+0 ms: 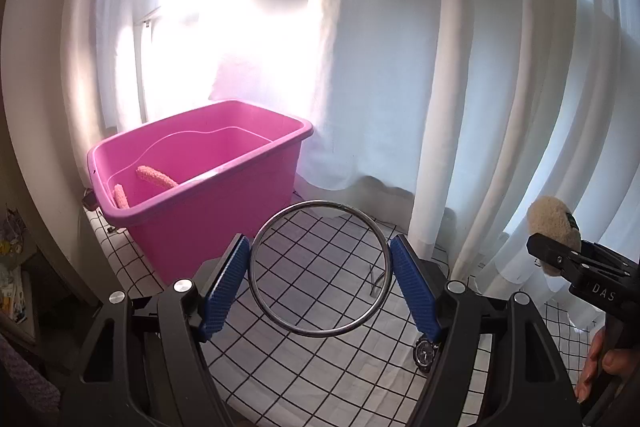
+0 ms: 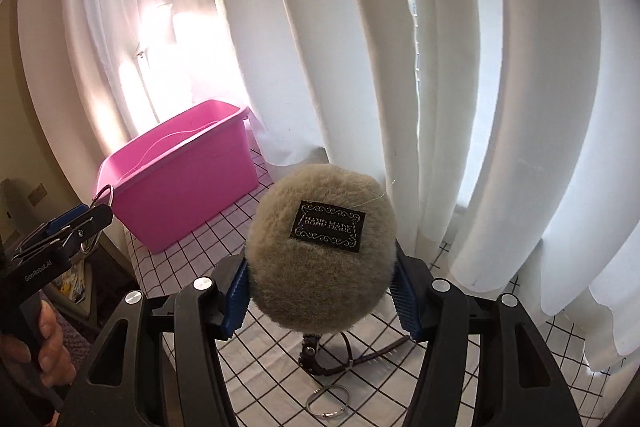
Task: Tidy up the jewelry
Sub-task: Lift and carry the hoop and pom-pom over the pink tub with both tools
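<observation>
Above the gridded tablecloth [image 1: 320, 367], left gripper [image 1: 320, 283] clamping a metal bangle [image 1: 320, 267], right gripper [image 2: 322, 291] squeezing a fluffy pom-pom [image 2: 320, 251]: likely to slip out before the pink bin [image 1: 200, 187] if jolted.

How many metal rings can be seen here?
2: a large ring clamped in the left tool, a smaller ring lying on the checked cloth; others may be hidden.

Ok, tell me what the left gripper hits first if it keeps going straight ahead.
Probably the checked tablecloth, seen through the metal ring that the left gripper holds; the pink tub sits off to the left. Depth is unclear.
</observation>
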The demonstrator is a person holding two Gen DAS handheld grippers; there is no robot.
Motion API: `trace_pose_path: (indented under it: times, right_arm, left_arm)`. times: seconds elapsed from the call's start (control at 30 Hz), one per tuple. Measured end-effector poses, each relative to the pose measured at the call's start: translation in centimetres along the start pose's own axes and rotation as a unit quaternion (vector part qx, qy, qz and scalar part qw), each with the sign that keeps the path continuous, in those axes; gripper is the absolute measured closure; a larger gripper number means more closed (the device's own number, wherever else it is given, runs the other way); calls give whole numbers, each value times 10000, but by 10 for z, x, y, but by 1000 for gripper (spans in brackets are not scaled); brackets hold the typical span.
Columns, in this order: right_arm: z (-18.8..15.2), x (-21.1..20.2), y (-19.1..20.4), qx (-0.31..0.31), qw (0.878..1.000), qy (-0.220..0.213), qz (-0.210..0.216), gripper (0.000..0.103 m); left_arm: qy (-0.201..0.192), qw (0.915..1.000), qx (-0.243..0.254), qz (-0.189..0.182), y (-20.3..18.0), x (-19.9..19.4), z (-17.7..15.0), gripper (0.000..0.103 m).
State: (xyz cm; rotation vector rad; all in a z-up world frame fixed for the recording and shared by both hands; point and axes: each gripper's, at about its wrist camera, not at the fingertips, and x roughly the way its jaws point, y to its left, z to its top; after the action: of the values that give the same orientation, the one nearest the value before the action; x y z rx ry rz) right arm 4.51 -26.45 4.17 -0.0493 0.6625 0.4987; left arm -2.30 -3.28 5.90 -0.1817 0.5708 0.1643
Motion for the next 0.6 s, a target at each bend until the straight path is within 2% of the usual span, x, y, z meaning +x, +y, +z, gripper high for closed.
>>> trace_pose_path:
  times: [0.17,0.33,0.47,0.6]
  right_arm:
    - [49,33,60,-23,9993,-134,352,46]
    - [98,86,124,-128,9973,-139,716,46]
    - [129,135,172,-301,9957,3,879,46]
    - [148,182,208,-416,9936,273,1010,46]
  left_arm:
    - [-152,9998,90,-50,51,14,45,33]
    - [-228,9995,100,196,110,43,87,33]
    - [-93,9991,-5,420,154,74,110,33]
    - [182,9985,-183,488,192,105,124,33]
